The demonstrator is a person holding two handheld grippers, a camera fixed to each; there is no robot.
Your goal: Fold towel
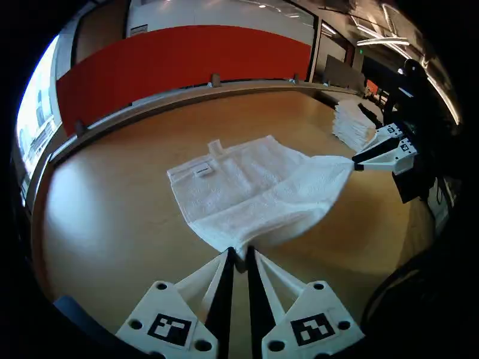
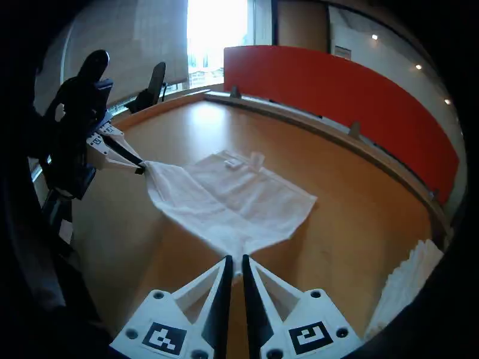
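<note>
A white towel (image 1: 251, 185) lies partly spread on the wooden table (image 1: 120, 197), its near edge lifted. In the left gripper view my left gripper (image 1: 239, 258) is shut on one near corner of the towel. Farther right in that view, my right gripper (image 1: 357, 163) pinches the other near corner. In the right gripper view the towel (image 2: 233, 200) stretches from my right gripper (image 2: 235, 263), shut on its corner, across to the left gripper (image 2: 141, 167) at the left. A small tag and loop sit at the towel's far edge (image 1: 206, 167).
A stack of folded white towels (image 1: 353, 122) stands at the table's far right, also seen at the lower right as a stack (image 2: 407, 281) in the right gripper view. A red partition (image 1: 179, 63) runs behind the table. Dark office chairs (image 2: 149, 87) stand by the window.
</note>
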